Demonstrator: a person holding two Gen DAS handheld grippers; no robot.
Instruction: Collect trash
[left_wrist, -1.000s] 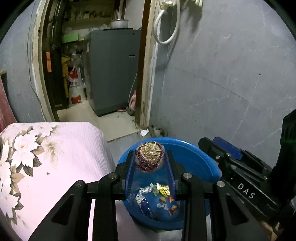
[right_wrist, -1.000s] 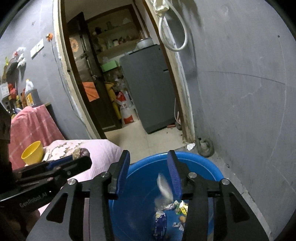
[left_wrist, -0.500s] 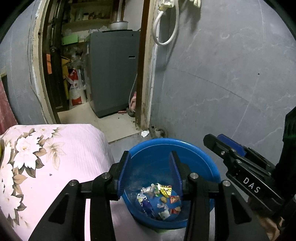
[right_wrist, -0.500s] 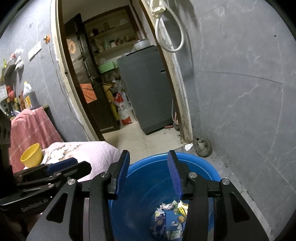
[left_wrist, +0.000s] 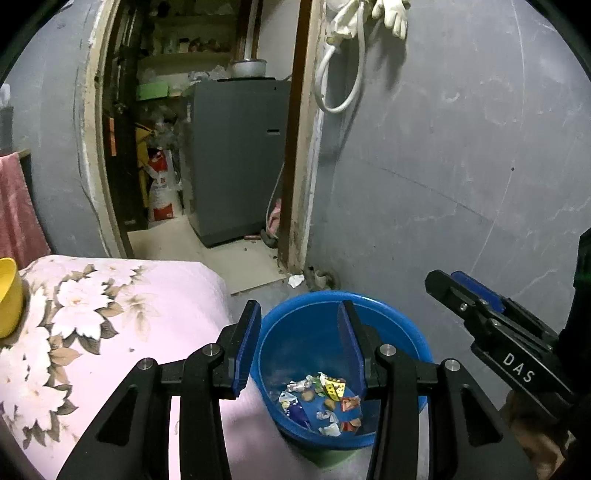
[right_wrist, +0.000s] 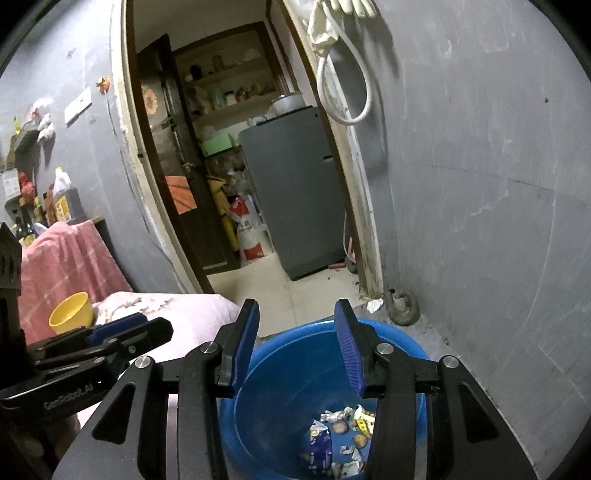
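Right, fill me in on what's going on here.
A person is collecting trash with a gripper in each hand. Both the left gripper and the right gripper are open and empty above a blue basin on the floor beside a flowered bedspread. Crumpled wrappers lie in the bottom of the basin. A yellow bowl sits on the bedspread.

Left tool (left_wrist: 297, 347): black frame, 2 blue ribbed pads, silver screws; right tool (right_wrist: 295, 347) matches; white "DAS" lettering at 3 o'clock, "GenRobot.AI" at 9.
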